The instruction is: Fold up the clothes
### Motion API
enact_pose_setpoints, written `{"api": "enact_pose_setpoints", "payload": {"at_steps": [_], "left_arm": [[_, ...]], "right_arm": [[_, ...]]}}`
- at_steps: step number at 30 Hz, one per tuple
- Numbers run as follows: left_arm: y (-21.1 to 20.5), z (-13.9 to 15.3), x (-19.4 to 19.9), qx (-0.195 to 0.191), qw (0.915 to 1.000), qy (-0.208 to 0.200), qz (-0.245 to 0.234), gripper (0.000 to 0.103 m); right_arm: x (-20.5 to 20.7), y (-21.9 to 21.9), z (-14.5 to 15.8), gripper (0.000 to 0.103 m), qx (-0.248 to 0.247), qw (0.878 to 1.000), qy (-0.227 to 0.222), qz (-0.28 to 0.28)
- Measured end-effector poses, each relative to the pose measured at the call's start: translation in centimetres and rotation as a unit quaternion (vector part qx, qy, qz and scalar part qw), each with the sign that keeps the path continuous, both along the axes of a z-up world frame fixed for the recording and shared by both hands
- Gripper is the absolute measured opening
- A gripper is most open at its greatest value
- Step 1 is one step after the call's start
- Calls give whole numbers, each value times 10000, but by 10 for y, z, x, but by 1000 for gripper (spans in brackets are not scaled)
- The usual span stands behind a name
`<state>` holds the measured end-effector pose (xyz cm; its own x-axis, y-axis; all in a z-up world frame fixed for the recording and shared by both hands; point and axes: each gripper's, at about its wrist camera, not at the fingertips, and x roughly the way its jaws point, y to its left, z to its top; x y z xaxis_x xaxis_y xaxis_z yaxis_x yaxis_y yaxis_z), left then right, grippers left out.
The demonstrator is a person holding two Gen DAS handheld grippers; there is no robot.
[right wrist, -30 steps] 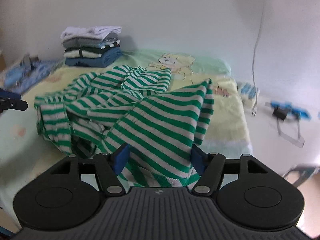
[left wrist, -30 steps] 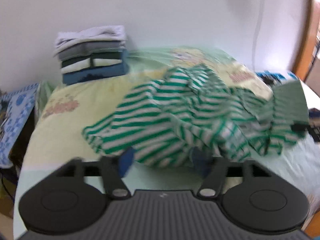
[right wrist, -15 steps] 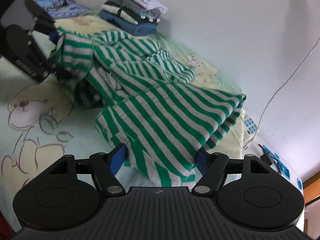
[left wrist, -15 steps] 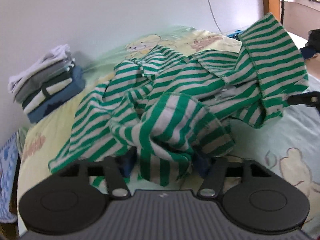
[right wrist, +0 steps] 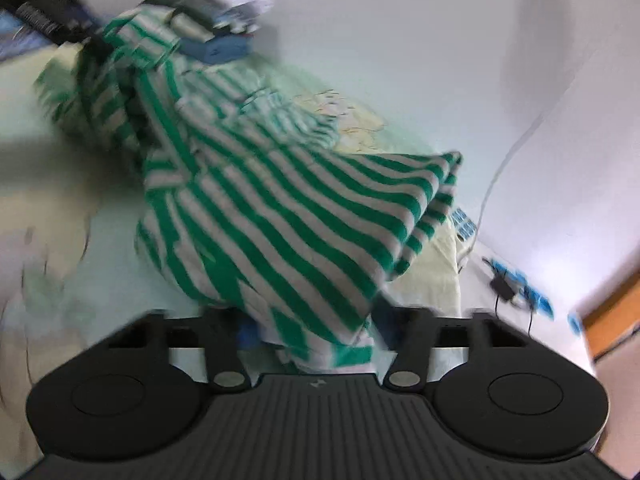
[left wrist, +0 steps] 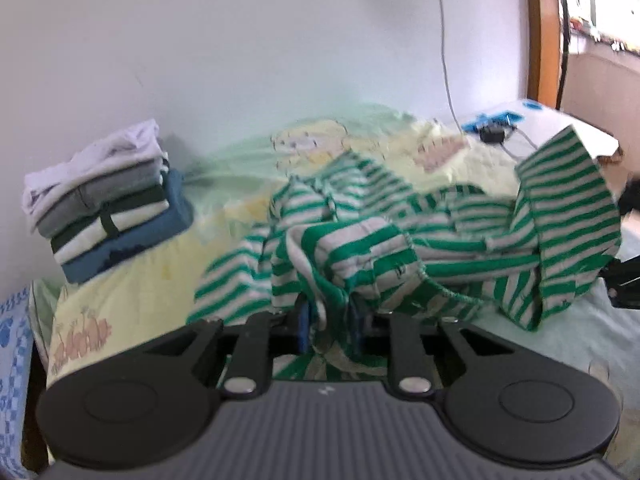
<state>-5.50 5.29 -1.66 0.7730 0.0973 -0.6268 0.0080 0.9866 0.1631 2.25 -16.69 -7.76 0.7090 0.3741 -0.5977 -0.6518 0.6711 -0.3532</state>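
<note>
A green-and-white striped garment [left wrist: 400,232] lies bunched on the bed [left wrist: 132,280]. My left gripper [left wrist: 330,320] is shut on a fold of it, the blue pads close together with cloth pinched between them. At the right edge of the left wrist view, one end of the cloth rises beside my right gripper [left wrist: 624,280]. In the right wrist view the striped garment [right wrist: 280,216] drapes over and between the fingers of my right gripper [right wrist: 316,324], which stand wide apart. The left gripper [right wrist: 44,12] shows dark at the top left, holding the far end.
A stack of folded clothes [left wrist: 108,196] sits at the back left of the bed against the white wall, also visible as the stack [right wrist: 216,12]. A black charger [left wrist: 494,134] with a cable lies on a white surface at the right. A wooden frame [left wrist: 538,32] stands behind it.
My left gripper has shut on a fold of the striped garment; it was open before. The right gripper has swung and tilted, pulling its end of the cloth up and away.
</note>
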Motion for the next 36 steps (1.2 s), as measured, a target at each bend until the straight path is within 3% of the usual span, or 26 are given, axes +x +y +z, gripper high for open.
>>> {"api": "enact_pose_setpoints", "payload": {"at_steps": [2,6,10,15,20,27,33,36], "left_arm": [[6,8,2,-121,9998,-117,121,18],[11,39,-13,-221,9978,-557,278,15],[16,83,-39,-202,9921,-1153,462,15],[19,143,-75,-139,9789,-1880,791,15],[10,195,-116,9,9622,-2526,1020,16],[-18,241,-168,118,9442,-3070,1186,16],[-33,266,-198,105,9334,-3320,1356,17],[-31,266,-193,135,9345,-3259,1426,19]], "right_arm": [[9,-4,15,24,613,9974,236,-286],[13,-18,62,20,1788,9818,150,-623],[4,-19,115,18,2376,9700,-379,-348],[-10,-22,171,17,2960,9508,-889,198],[-21,-36,222,16,3720,9181,-1148,741],[-39,-57,264,16,4555,8710,-1110,1467],[-54,-74,281,16,5071,8342,-943,1951],[-53,-78,287,16,5283,8188,-800,2099]]}}
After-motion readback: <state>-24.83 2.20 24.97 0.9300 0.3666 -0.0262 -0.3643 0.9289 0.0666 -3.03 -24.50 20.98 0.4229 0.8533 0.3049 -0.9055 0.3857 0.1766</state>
